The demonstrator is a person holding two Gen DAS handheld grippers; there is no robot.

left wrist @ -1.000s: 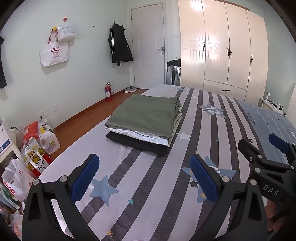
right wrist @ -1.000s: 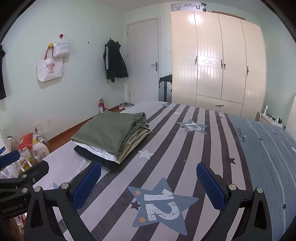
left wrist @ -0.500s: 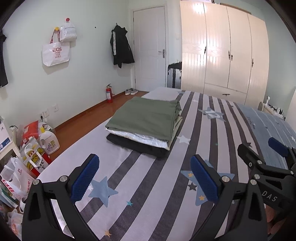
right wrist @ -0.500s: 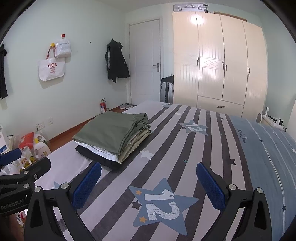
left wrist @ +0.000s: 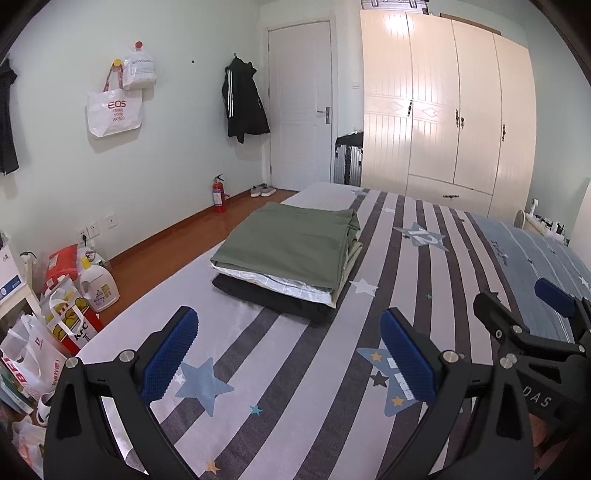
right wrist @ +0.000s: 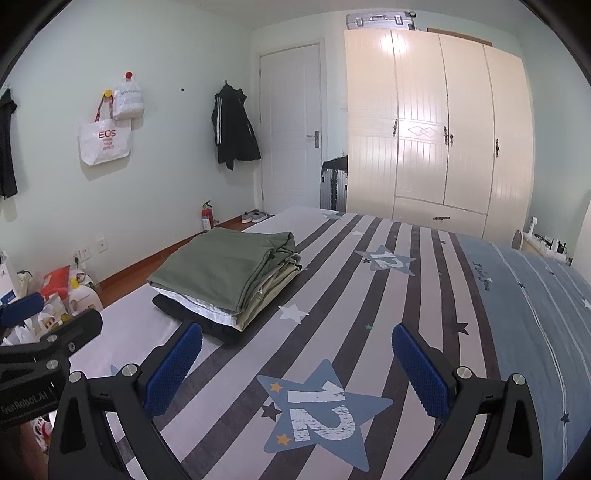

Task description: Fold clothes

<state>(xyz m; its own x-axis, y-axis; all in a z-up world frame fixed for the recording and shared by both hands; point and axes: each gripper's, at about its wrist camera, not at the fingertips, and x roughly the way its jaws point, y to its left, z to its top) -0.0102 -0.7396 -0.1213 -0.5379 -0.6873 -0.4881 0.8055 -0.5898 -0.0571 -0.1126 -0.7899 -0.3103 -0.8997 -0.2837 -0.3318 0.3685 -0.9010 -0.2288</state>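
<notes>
Your left gripper (left wrist: 288,354) hangs above the near part of the bed (left wrist: 458,258) with its blue-padded fingers (left wrist: 170,354) spread wide and nothing between them. Your right gripper (right wrist: 299,369) is in the same condition: fingers apart, gap empty, striped star-print bedsheet (right wrist: 369,295) visible through it. Neither gripper touches any fabric.

The stack of folded clothes (left wrist: 288,254) lies on the left half of the bed, ahead of both grippers and well apart from them. The olive-green garment (right wrist: 221,266) is on top. Below it you can see only edges: a pale checked layer (left wrist: 280,284), beige folds (right wrist: 273,288) on the right side, and a black garment (left wrist: 266,301) at the bottom. What these lower pieces are cannot be determined from the exposed edges.

In the left wrist view, the right gripper appears at the right border, cut off by the frame; its lettering is partly legible only. In the right wrist view, the left gripper (right wrist: 40,332) enters from the left border, likewise truncated.

Beside the bed on the floor, the bags and detergent bottle (left wrist: 98,288) are partly hidden behind the gripper body and the lens edge. The fire extinguisher (left wrist: 218,194) stands against the wall near the door (left wrist: 301,107). A suitcase (right wrist: 380,20) on top of the wardrobe (right wrist: 436,133) is clipped by the upper frame.
</notes>
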